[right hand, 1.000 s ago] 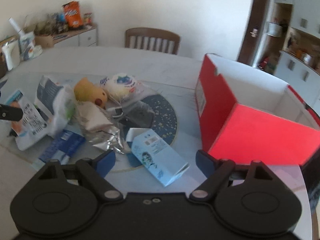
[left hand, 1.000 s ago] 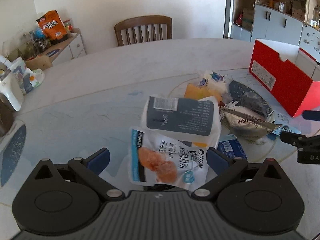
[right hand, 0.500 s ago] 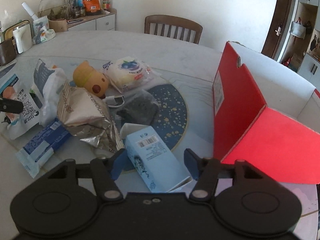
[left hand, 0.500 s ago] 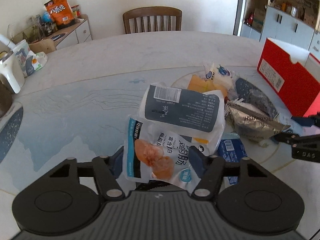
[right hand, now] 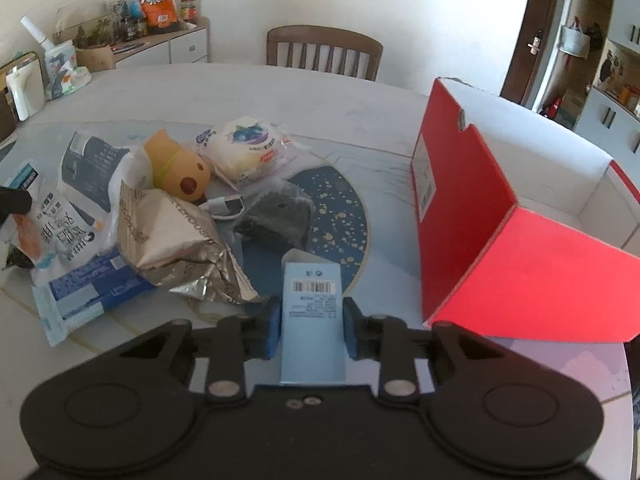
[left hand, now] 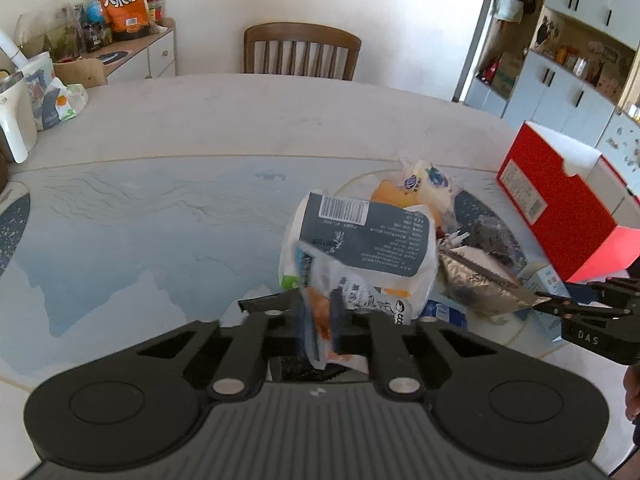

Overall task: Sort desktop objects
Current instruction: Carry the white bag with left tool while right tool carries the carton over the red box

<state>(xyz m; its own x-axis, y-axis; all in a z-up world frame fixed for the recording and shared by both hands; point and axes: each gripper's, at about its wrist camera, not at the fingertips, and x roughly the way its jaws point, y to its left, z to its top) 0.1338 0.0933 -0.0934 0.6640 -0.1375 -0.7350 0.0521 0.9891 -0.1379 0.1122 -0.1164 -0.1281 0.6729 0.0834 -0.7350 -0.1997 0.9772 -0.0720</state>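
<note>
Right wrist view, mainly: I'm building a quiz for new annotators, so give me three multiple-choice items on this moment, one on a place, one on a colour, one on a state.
1. Where does the red box stand relative to the pile of packets?
A. To its right
B. To its left
C. On top of it

2. What colour is the carton between the right gripper's fingers?
A. Orange
B. Light blue
C. Black

3. What is the state of the left gripper?
A. Wide open above the table
B. Shut on nothing
C. Shut on the white snack pouch

Answers:
1 A, the box fills the right side of the right wrist view while the packets lie left of centre.
2 B, its barcoded face is pale blue.
3 C, in the left wrist view the pouch is pinched between the fingers.
</note>
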